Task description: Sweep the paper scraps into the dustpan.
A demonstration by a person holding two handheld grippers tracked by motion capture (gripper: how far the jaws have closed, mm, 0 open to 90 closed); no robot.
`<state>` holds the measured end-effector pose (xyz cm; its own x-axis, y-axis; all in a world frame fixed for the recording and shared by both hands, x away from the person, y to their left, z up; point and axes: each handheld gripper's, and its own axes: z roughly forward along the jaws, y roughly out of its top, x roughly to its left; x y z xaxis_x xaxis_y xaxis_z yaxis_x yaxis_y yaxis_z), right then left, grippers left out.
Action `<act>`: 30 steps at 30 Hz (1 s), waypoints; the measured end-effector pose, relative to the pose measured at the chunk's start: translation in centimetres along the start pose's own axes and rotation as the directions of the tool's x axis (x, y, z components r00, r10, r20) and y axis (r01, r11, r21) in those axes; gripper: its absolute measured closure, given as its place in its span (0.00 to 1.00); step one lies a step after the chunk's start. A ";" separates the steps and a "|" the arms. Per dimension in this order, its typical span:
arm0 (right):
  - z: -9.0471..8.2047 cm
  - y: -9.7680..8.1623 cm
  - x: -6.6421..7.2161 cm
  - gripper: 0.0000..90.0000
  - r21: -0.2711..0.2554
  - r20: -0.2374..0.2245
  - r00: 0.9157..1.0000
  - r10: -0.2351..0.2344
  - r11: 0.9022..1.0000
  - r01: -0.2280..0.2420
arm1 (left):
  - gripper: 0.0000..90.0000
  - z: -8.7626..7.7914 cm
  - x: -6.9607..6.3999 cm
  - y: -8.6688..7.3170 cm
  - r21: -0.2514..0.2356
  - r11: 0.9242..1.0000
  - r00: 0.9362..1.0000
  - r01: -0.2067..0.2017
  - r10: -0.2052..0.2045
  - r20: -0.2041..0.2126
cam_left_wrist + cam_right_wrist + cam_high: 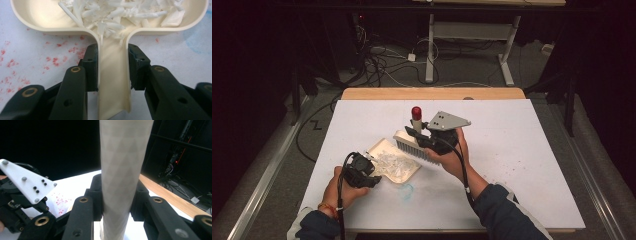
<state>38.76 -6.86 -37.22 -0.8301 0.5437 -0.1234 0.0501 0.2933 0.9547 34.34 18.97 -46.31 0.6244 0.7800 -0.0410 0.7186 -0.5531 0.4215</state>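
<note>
A white sheet covers the table point(512, 165), with dark floor and loose cables beyond its far edge, and faint red specks scattered over the white. I hold the cream dustpan point(393, 162) by its handle: my left gripper point(112, 67) has its jaws clamped on either side of that handle, the pan lying flat on the table ahead of them. A heap of white scraps point(120, 13) already lies inside the pan, some trailing toward the handle's mouth. My right gripper point(117, 195) has its jaws closed on the pale handle of the brush point(412, 145), which I hold tilted above the table at the far right edge of the pan, its red end point(416, 112) pointing up and away and its bristle block low beside the rim. I judge most of the sweeping done, since the white scraps sit in the pan. What I think is left is a last pass for strays, then carrying the pan off to empty it.
</note>
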 end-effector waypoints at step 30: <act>8.7 -1.7 -2.8 0.78 0.022 0.085 0.996 -0.021 1.000 0.019 | 0.70 0.0 0.3 -0.1 -0.003 1.000 1.000 0.012 -0.012 0.008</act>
<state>45.85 -2.05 -40.89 -0.7806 0.6027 -0.1658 0.0469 0.3209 0.9459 34.46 19.29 -46.40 0.6180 0.7844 -0.0538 0.7253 -0.5424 0.4240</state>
